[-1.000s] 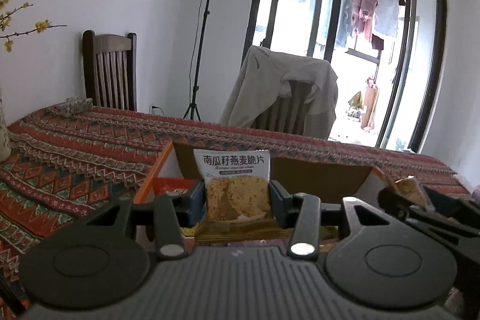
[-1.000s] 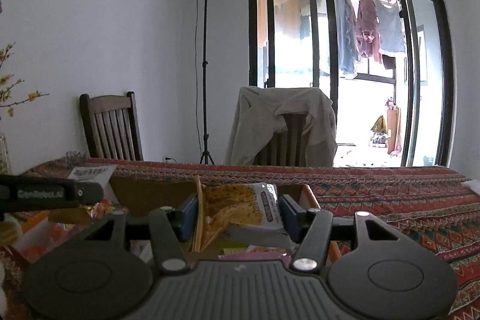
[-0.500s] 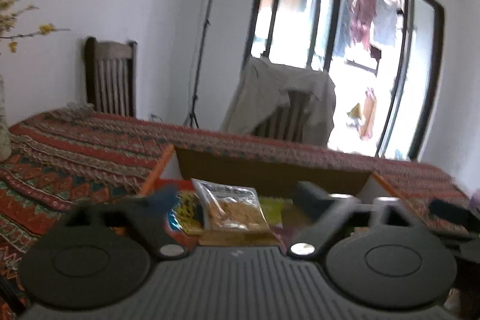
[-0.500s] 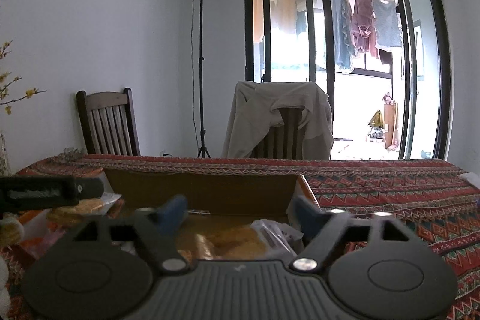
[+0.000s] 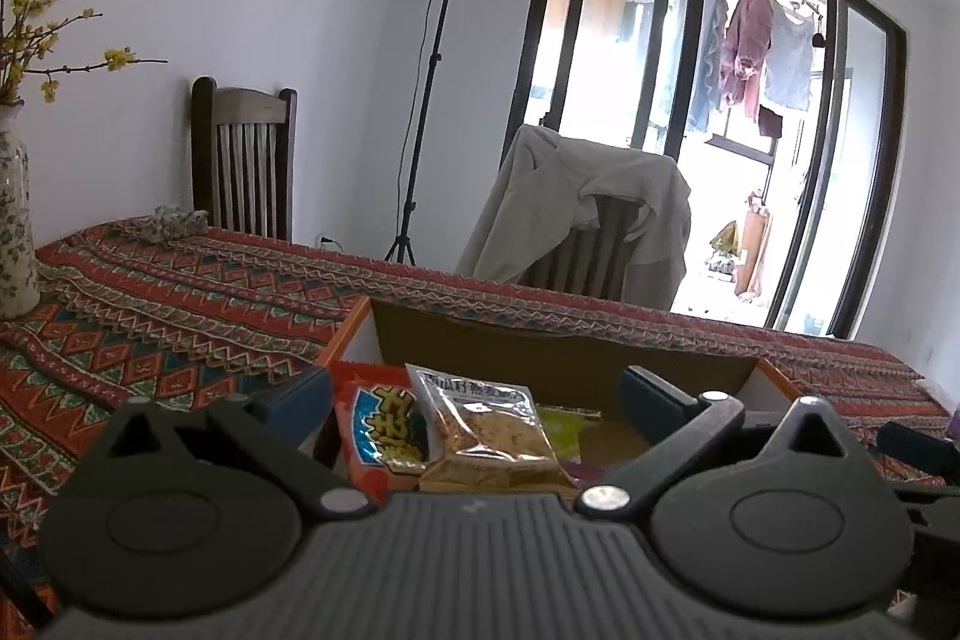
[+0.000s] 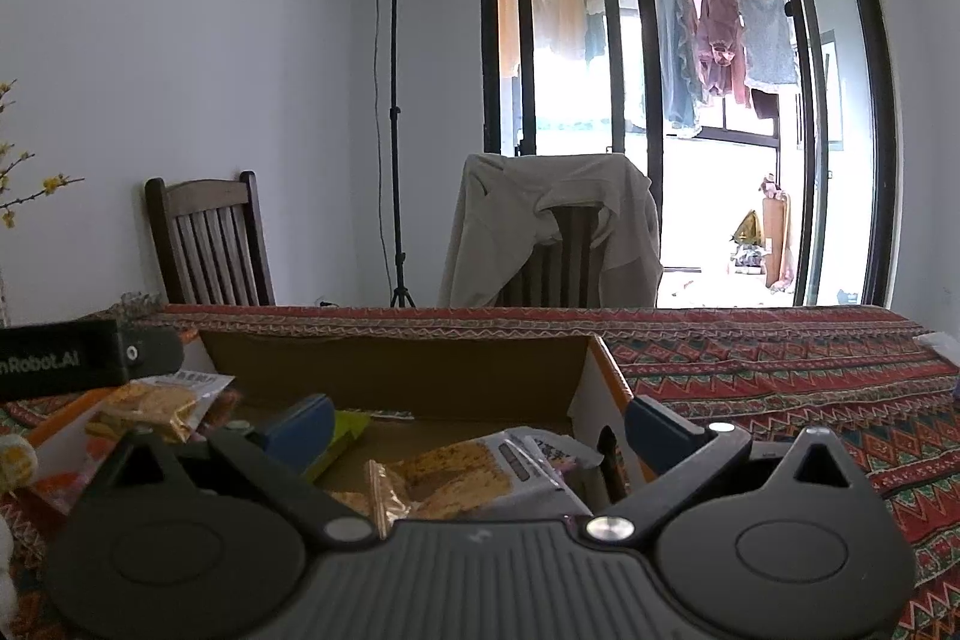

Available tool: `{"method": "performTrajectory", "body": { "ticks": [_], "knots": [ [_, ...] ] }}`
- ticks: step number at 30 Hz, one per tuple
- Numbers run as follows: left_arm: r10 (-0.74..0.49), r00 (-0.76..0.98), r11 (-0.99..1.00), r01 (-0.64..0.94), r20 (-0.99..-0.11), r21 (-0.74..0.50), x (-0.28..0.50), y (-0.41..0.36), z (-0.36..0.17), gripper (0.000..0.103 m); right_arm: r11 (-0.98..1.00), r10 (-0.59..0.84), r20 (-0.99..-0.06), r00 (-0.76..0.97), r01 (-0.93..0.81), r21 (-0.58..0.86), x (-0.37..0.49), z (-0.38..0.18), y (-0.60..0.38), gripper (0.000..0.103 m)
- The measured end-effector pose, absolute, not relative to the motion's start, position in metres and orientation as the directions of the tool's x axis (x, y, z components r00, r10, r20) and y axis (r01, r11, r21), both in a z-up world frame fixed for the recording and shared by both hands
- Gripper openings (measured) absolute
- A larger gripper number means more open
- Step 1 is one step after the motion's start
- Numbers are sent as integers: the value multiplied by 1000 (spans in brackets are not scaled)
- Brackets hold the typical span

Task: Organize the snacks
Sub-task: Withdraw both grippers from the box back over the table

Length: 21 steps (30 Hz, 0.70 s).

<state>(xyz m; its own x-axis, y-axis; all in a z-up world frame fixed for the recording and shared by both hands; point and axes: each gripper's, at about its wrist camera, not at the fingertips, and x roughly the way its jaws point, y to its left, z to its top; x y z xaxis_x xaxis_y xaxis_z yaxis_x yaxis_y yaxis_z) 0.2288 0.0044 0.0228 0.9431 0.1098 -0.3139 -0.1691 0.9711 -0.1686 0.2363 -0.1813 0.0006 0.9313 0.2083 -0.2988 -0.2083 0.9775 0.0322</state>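
A: Both our tools are over the cardboard box (image 5: 540, 340) that sits on the patterned tablecloth (image 5: 180, 304). The left gripper (image 5: 474, 400) has just been opening; its jaws now stand wide, and the clear oat-crisp packet (image 5: 486, 424) lies loose between them, touched by neither pad.

B: Which way does that packet run?

A: Its long axis goes from us toward the box's far wall, the printed white header at the far end and the crisps nearer us. It leans on the orange snack bag (image 5: 378, 430), which lies against the box's left wall. A green packet (image 5: 561, 430) is just beside it on the right.

B: And our other side?

A: The right gripper (image 6: 480, 430) has just been opening too, and its jaws are spread with nothing pressed. Below them a second crisp packet (image 6: 456, 472) lies flat in the box near its right wall, its long axis slanting from near left to far right, the white printed end toward the right wall.

B: Anything past the box?

A: A chair draped with a beige jacket (image 6: 540, 220) stands at the table's far edge.
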Motion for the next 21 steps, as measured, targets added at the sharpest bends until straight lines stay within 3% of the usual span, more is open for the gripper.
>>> {"method": "performTrajectory", "body": {
  "ticks": [8, 21],
  "knots": [
    [115, 948, 964, -178, -296, -196, 214, 8, 43, 103, 981, 192, -279, 941, -187, 44, 231, 5, -187, 103],
    [117, 931, 978, -168, -347, -122, 158, 26, 46, 103, 974, 220, -292, 931, -225, 14, 183, 49, -193, 103]
  ]
}}
